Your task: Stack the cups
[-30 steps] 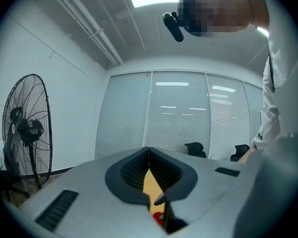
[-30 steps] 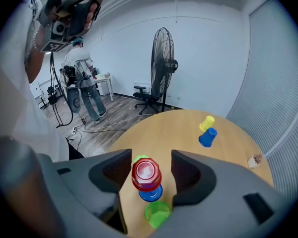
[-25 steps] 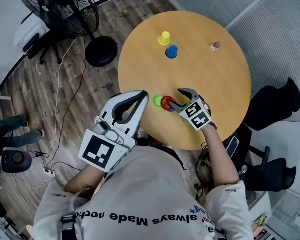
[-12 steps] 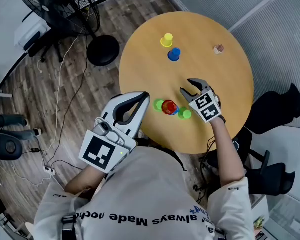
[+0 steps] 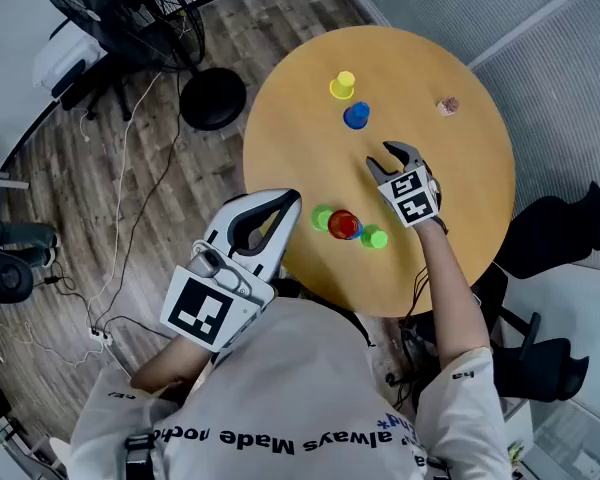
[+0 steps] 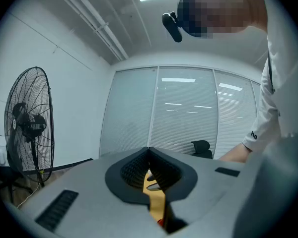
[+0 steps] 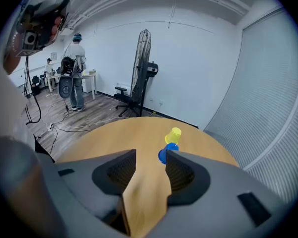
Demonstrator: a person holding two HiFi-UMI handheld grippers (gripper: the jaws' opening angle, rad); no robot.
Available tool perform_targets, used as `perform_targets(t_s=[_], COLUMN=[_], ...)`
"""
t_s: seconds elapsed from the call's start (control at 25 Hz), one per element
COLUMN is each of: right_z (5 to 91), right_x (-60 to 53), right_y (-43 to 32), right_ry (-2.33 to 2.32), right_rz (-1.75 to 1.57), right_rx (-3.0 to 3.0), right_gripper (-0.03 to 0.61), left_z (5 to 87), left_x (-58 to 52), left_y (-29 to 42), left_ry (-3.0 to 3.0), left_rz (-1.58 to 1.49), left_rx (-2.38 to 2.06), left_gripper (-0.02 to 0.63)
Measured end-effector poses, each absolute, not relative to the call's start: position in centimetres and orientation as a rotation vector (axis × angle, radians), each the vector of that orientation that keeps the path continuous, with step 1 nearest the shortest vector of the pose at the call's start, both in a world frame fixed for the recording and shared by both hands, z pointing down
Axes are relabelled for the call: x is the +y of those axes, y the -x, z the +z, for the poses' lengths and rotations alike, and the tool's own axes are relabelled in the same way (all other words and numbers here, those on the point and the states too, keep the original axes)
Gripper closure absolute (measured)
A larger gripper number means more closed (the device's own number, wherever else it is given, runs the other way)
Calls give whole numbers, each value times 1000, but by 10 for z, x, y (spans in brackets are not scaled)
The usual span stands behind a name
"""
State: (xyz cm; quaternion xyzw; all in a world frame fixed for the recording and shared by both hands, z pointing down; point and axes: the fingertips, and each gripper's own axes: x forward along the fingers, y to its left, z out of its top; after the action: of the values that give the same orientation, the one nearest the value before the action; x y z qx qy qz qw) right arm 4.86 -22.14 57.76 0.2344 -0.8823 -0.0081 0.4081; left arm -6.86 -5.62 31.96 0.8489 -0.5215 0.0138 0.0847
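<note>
A red cup (image 5: 343, 223) stands near the table's front edge with a blue rim showing under it. A green cup (image 5: 323, 217) is to its left and another green cup (image 5: 374, 237) to its right. Farther back stand a blue cup (image 5: 356, 116) and a yellow cup (image 5: 342, 85). My right gripper (image 5: 385, 158) hovers between the two groups, open and empty, its jaws having just been closing. It points toward the blue cup (image 7: 164, 154) and yellow cup (image 7: 174, 134). My left gripper (image 5: 288, 200) is shut and empty at the table's near edge.
The round wooden table (image 5: 450, 198) carries a small brownish object (image 5: 447, 105) at its far right. A standing fan (image 5: 130, 8) with a black base (image 5: 212, 98) is on the floor to the left, and a black chair (image 5: 560, 228) to the right. People stand far off (image 7: 75, 68).
My right gripper has left the red cup and moved away across the table toward the blue and yellow cups. The green cup to the red cup's right now shows. The left gripper has hardly shifted.
</note>
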Motion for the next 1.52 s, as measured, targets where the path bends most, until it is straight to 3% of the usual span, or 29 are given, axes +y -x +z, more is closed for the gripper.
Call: perform_targets(t_s=[1.52], right_z=[713], right_x=[-364], right_y=[6], right_ry=[-656], right_rz=[233], right_rx=[-2054], right_gripper=[330], left_z=[376], left_x=[-80], left_y=[125], left_ry=[-2293], left_rz=[150], left_rx=[-1660], left_gripper=[589])
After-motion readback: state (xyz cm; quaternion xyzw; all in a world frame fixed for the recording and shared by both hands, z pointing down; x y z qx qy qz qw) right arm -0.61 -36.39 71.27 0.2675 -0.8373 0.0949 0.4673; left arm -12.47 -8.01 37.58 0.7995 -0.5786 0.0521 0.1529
